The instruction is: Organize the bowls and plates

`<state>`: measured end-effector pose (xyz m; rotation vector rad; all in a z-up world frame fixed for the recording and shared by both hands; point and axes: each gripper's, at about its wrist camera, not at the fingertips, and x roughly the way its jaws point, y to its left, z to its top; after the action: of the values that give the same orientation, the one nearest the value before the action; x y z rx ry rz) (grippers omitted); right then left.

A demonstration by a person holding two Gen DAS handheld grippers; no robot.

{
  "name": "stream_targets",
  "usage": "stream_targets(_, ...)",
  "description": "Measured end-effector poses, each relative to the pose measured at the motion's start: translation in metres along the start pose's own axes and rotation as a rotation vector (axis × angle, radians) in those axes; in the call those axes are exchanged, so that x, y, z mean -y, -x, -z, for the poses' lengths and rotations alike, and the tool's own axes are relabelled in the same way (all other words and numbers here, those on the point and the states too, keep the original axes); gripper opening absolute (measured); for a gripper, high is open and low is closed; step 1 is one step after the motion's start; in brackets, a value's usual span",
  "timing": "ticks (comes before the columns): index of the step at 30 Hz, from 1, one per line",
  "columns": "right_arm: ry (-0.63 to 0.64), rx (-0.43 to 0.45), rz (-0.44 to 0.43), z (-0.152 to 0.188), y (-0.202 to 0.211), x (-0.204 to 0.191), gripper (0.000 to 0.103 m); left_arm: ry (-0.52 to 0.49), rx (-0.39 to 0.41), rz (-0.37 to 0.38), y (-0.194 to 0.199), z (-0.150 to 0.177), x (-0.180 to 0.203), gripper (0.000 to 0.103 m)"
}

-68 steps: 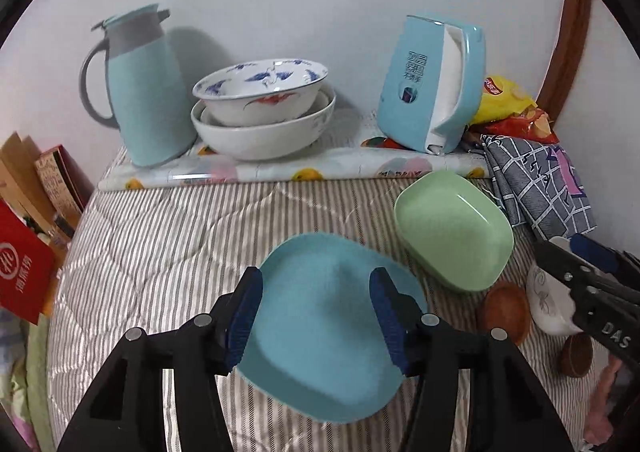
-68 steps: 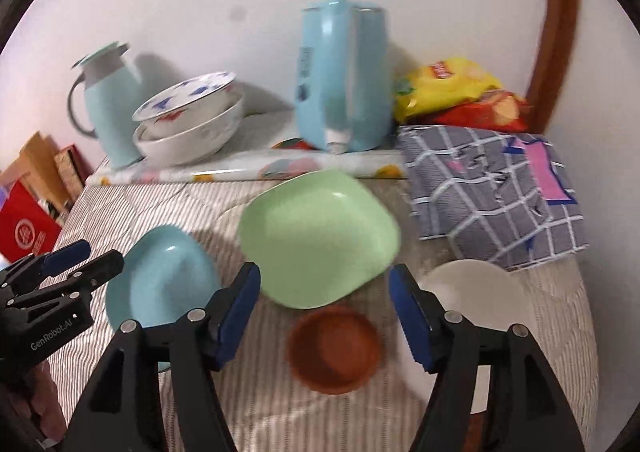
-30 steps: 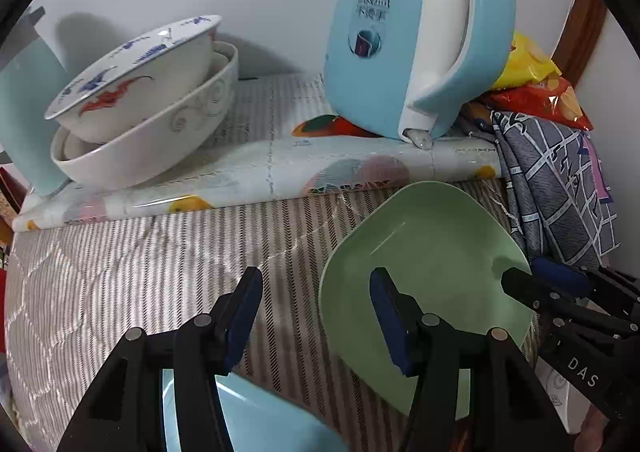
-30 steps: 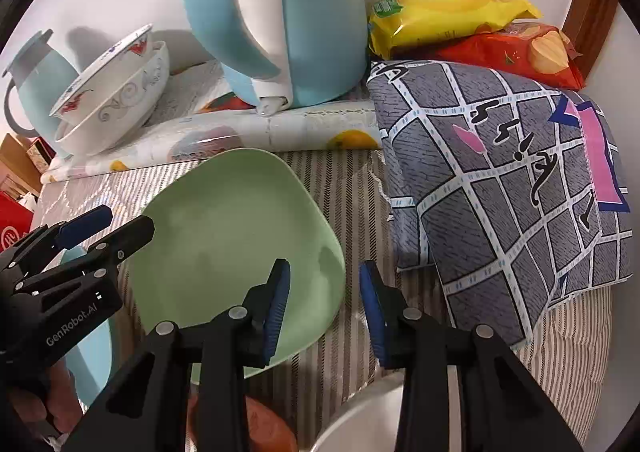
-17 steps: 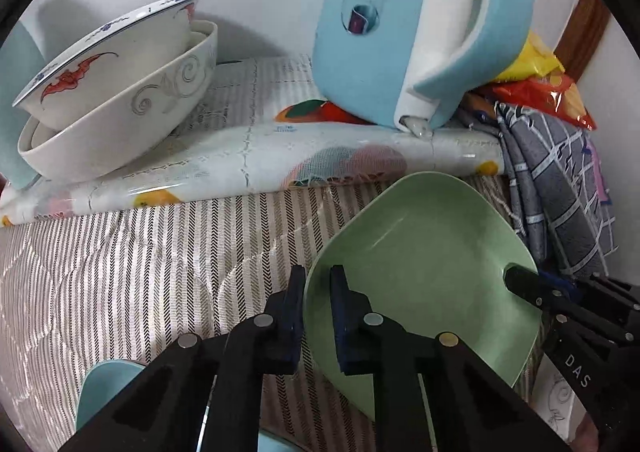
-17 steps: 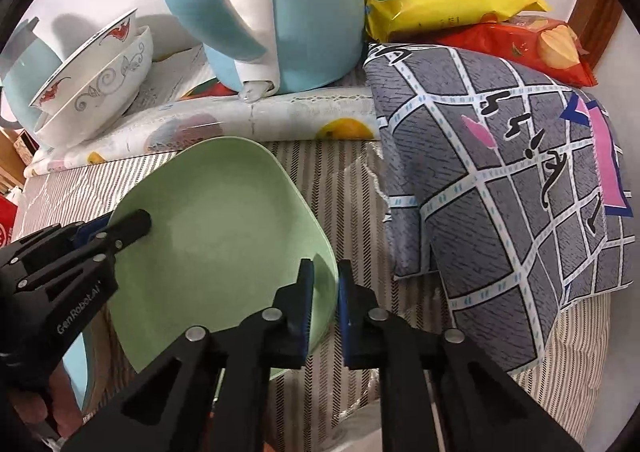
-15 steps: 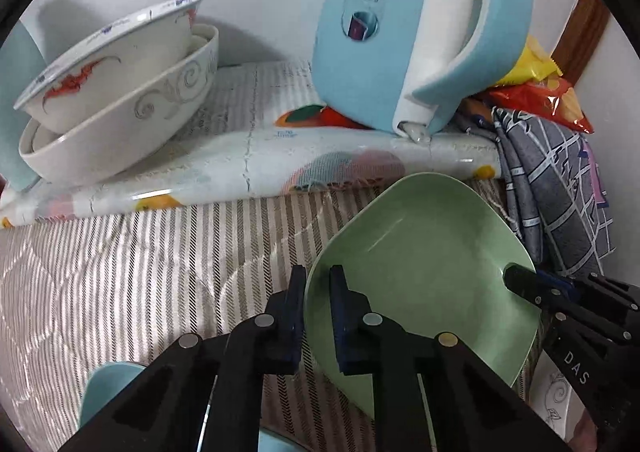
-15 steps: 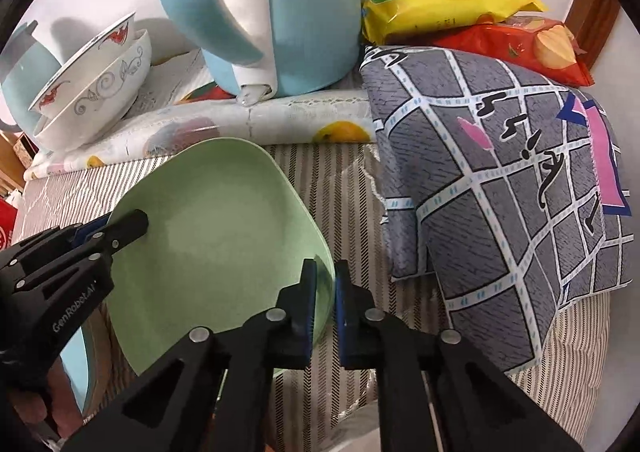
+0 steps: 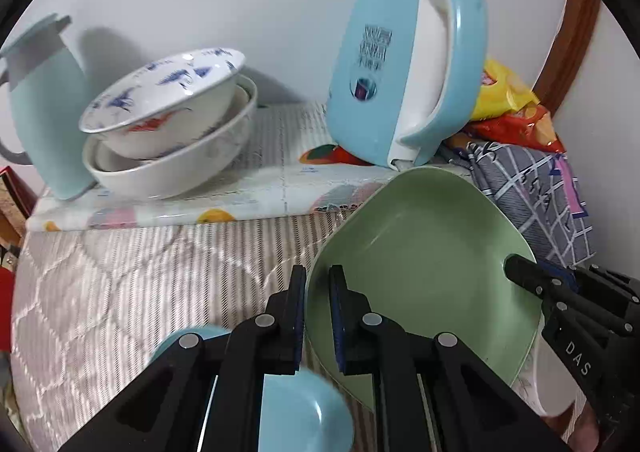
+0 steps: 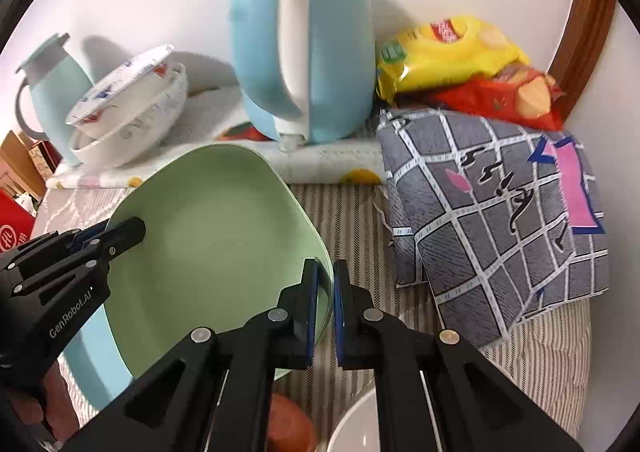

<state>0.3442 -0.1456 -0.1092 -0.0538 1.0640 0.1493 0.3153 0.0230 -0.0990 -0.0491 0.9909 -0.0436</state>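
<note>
Both grippers hold a green square plate [image 9: 424,272] [image 10: 216,244] lifted off the striped cloth. My left gripper [image 9: 318,316] is shut on its left rim. My right gripper [image 10: 326,304] is shut on its right rim. A light blue plate [image 9: 296,408] [image 10: 86,364] lies on the cloth below. Two stacked white bowls [image 9: 168,140] [image 10: 128,112] stand at the back left on a patterned mat. A small brown bowl [image 10: 290,428] and a white bowl [image 10: 356,428] sit at the near right.
A blue kettle [image 9: 404,68] [image 10: 300,40] stands at the back centre. A pale blue jug [image 9: 40,112] is at the back left. A grey checked cloth [image 10: 500,204] and snack bags [image 10: 452,52] lie at the right. Red boxes [image 10: 12,228] are at the left edge.
Both grippers moved from the blue plate to the green plate and shut on its opposite rims. In the last half second the plate has risen and tilted with them.
</note>
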Motion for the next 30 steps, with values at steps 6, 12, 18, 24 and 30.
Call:
stream_targets(6, 0.02, 0.044, -0.008, 0.011, 0.044, -0.016, 0.007, 0.021, 0.037, -0.01, 0.037, 0.015, -0.013, 0.012)
stream_targets(12, 0.02, 0.058, -0.024, 0.031, 0.062, -0.039, 0.007, 0.039, 0.045, -0.015, 0.063, 0.037, -0.029, 0.011)
stream_targets(18, 0.034, 0.062, -0.051, 0.045, 0.069, -0.063, 0.007, 0.065, 0.05, -0.027, 0.079, 0.054, -0.051, 0.011)
stream_targets(24, 0.059, 0.045, -0.082, 0.053, 0.064, -0.088, 0.007, 0.1, 0.041, -0.041, 0.081, 0.068, -0.077, 0.011)
stream_targets(30, 0.076, 0.034, -0.104, 0.057, 0.054, -0.109, 0.007, 0.129, 0.031, -0.05, 0.076, 0.077, -0.096, 0.011)
